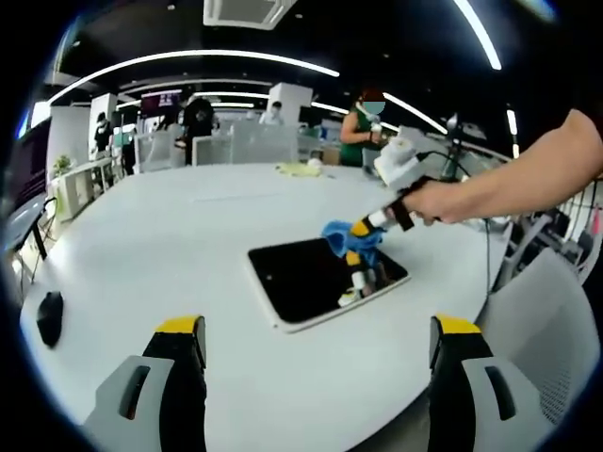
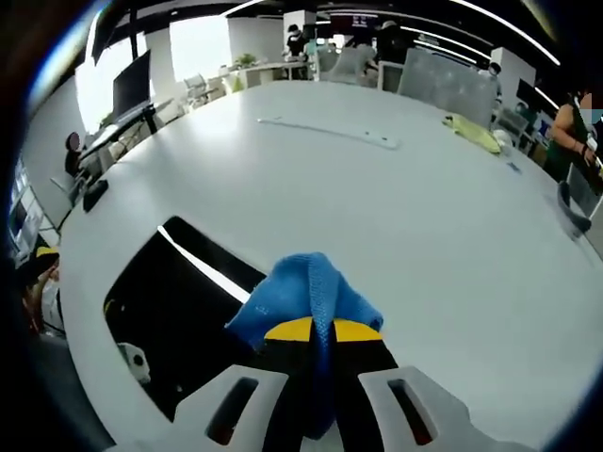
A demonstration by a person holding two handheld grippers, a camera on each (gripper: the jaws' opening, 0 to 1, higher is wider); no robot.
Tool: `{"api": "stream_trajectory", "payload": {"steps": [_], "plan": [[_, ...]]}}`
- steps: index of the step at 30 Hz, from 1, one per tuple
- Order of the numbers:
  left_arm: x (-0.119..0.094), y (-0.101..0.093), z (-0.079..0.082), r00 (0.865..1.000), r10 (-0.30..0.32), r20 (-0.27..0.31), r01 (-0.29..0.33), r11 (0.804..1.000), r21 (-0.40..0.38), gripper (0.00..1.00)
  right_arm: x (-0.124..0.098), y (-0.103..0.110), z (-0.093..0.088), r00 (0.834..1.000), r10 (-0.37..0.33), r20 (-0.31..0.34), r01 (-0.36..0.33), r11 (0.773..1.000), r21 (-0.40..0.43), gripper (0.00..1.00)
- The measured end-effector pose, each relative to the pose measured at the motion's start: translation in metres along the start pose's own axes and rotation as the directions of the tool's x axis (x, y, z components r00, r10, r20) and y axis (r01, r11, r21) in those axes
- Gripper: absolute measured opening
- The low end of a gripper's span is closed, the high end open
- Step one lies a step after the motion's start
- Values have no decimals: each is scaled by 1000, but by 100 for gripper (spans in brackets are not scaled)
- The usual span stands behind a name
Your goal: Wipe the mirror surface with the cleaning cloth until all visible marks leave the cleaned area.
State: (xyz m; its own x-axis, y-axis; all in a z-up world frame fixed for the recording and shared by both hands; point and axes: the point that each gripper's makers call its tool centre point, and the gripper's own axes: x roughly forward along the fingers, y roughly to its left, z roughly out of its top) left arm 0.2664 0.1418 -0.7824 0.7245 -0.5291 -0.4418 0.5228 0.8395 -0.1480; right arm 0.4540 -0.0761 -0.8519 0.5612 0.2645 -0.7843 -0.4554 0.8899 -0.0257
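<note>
Left gripper view: left gripper [image 1: 316, 353] w/ fingers spread wide, nothing between, hovering over the near bench edge. Beyond it the mirror [image 1: 325, 281] lies flat on the white bench [image 1: 188, 235], nearer the right edge. Right gripper [image 1: 363, 247], held by a hand [image 1: 443, 200], presses a blue cloth [image 1: 350, 237] on the mirror's far right corner. Right gripper view: fingers [image 2: 350, 331] pinch the cloth [image 2: 306, 297]. Yellow rag [image 1: 300, 169] near the far edge.

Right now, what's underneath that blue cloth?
The blue cloth, clamped in the right hand-held gripper, rests on the dark mirror lying flat on the white table. Any marks beneath the cloth are covered.
</note>
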Motion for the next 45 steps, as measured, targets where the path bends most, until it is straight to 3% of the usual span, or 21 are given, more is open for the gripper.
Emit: {"api": "stream_trajectory", "payload": {"steps": [7,10,28,45], "plan": [[1,-5,-2,1000,-25,-15,26,1000,12,99,1,8,3,1000,-4,9,3,999,39,1],[0,-1,0,1000,-9,0,9,1000,7,99,3,16,5,1000,8,12,-8,999,35,1],[-1,-2,-2,1000,-7,-7,7,1000,-17,99,19,60,28,999,52,6,-52,999,-16,1],[-2,0,-1,1000,0,1,0,1000,-31,99,41,116,59,991,131,0,-130,988,-80,1]]}}
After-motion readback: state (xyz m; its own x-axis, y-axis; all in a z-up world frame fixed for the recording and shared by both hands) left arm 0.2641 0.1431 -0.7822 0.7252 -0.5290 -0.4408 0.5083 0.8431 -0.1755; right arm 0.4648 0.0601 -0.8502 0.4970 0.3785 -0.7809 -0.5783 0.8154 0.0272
